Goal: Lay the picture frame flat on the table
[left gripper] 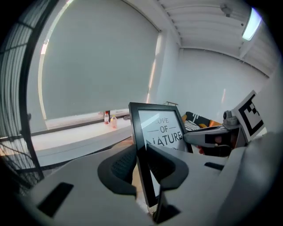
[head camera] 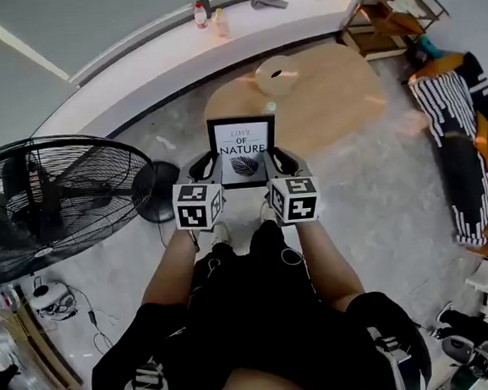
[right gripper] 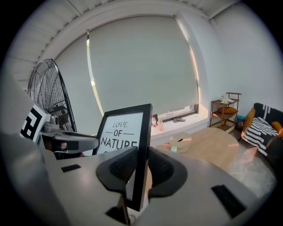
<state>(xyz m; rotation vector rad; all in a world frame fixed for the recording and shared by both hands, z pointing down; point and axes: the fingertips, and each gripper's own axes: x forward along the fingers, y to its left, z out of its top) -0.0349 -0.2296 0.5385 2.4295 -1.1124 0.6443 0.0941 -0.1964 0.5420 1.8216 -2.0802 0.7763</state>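
Note:
A black picture frame [head camera: 242,147] with a white print reading "LOVE OF NATURE" and a leaf is held up in the air, upright and facing me, in front of the round wooden table [head camera: 329,97]. My left gripper [head camera: 208,166] is shut on the frame's left edge [left gripper: 141,159]. My right gripper [head camera: 278,160] is shut on its right edge [right gripper: 142,154]. In each gripper view the black pads clamp the frame's side bar. The frame's lower part is hidden behind the grippers.
A pale round dish [head camera: 277,75] and a small green-capped item [head camera: 269,107] sit on the table. A large black standing fan [head camera: 49,198] is at the left. Two bottles [head camera: 209,18] stand on the white ledge. A shelf [head camera: 385,16] and a striped seat [head camera: 465,153] are at the right.

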